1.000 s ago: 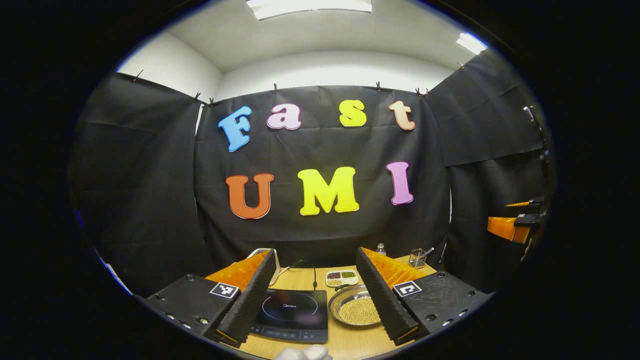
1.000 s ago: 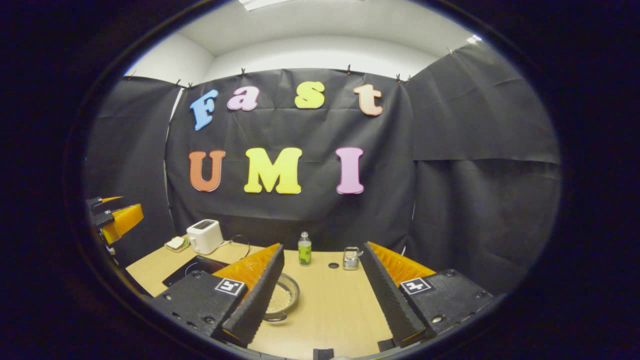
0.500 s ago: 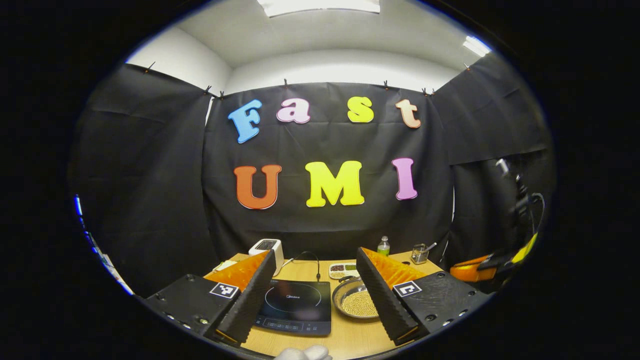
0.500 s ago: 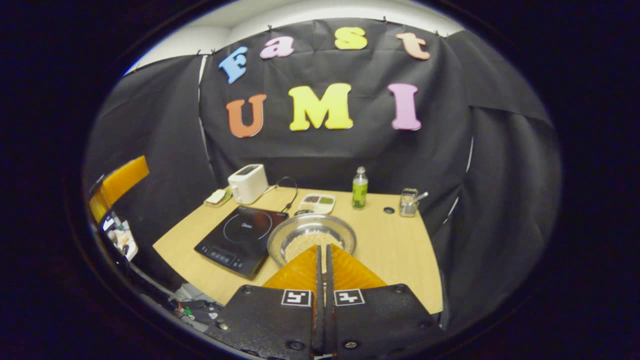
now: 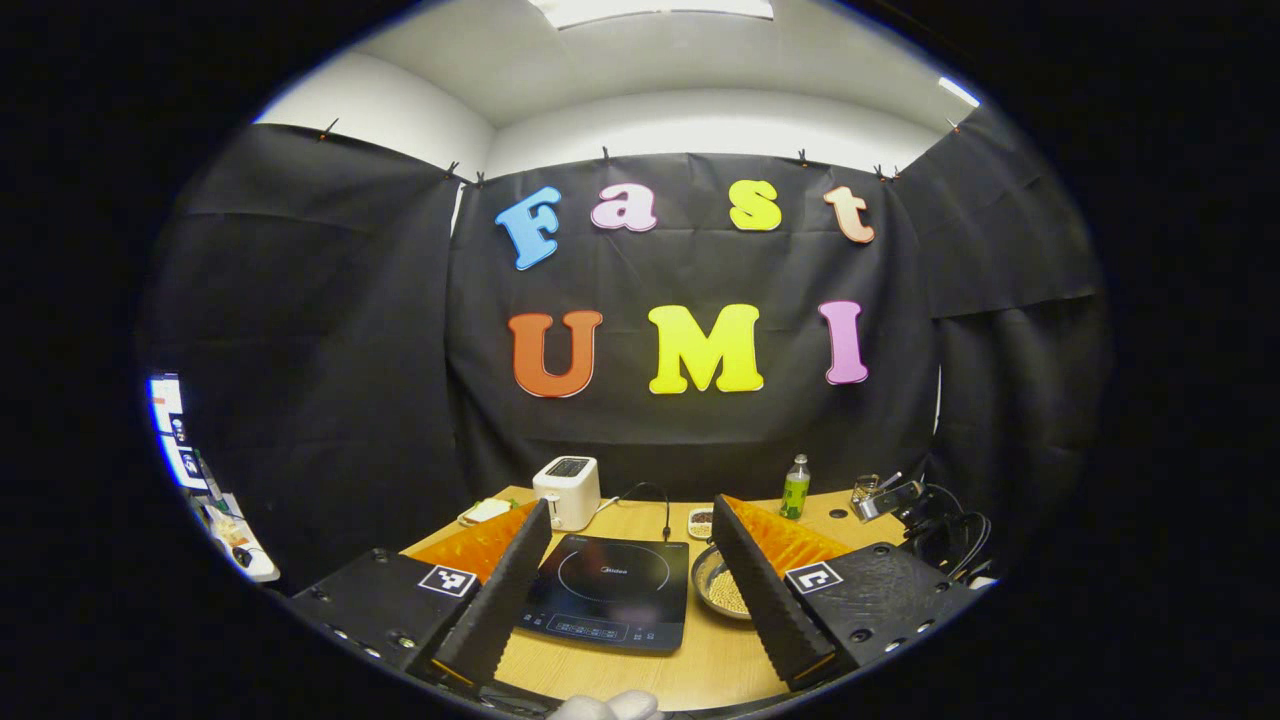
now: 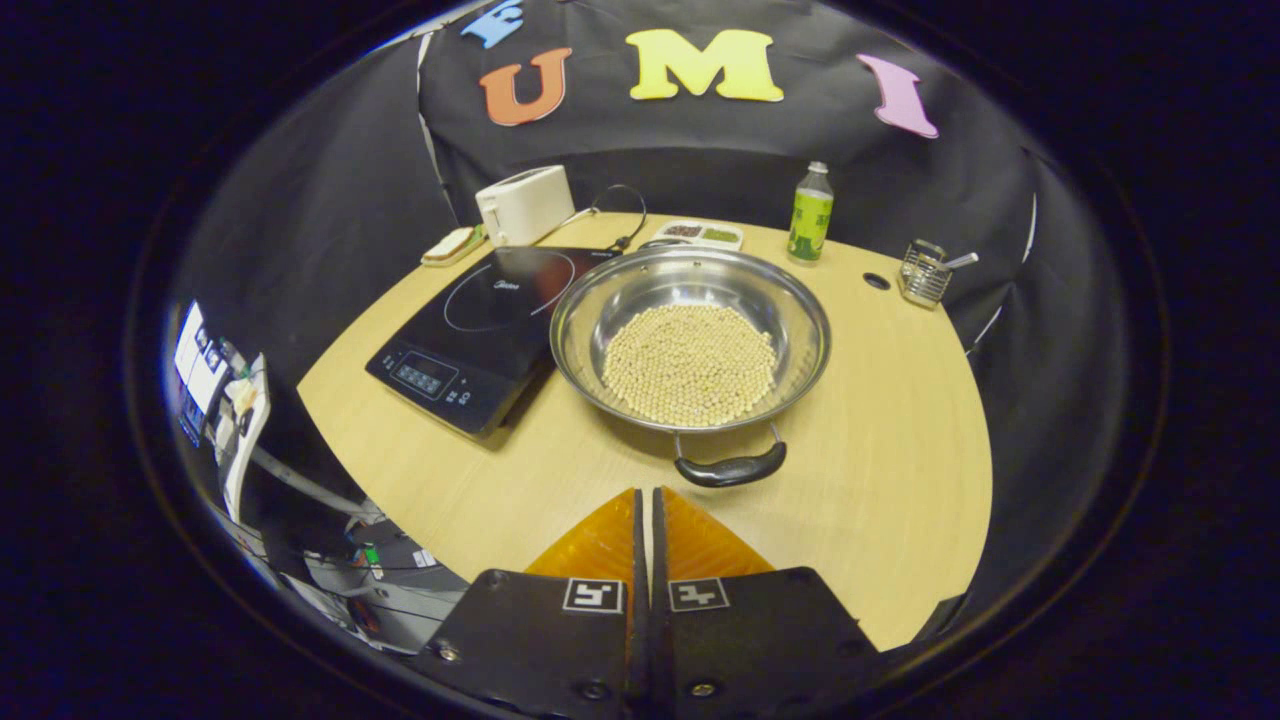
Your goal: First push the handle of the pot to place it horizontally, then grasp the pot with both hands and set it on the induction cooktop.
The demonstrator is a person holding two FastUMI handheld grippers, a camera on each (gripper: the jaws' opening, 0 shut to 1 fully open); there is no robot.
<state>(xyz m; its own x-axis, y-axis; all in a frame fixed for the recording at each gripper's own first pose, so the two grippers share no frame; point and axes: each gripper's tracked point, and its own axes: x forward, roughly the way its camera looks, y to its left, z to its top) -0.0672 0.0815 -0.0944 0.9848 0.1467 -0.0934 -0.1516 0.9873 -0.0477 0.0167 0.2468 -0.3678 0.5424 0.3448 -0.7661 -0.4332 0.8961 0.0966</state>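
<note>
**Getting ready to push the pot handle**

The right gripper (image 6: 645, 500) has its two fingers pressed tight together with nothing between them. It hangs over the near edge of the table (image 6: 880, 480) and points at the pot. The black handle (image 6: 730, 468) on the near side of the pot is just past the fingertips, close but not touching.

The left gripper (image 5: 632, 580) has its fingers spread wide apart and holds nothing. It floats above the near side of the table, looking out over the cooktop.

The pot (image 6: 690, 335) is a shiny metal one with lots of small pale round beans (image 6: 690, 362) inside. It sits on the table, right beside the induction cooktop (image 6: 480, 325), with its rim about touching the cooktop's edge. It is not on the cooktop yet.

I think this is the first step, the push on the handle. The closed fingers look ready to poke. Next, the right gripper needs to go forward and down to meet the handle, then nudge it sideways gently so the pot turns and the beans stay in.

Farther back are a white toaster (image 6: 522, 203), a green bottle (image 6: 811, 212) and a small wire basket (image 6: 924, 272).
</note>
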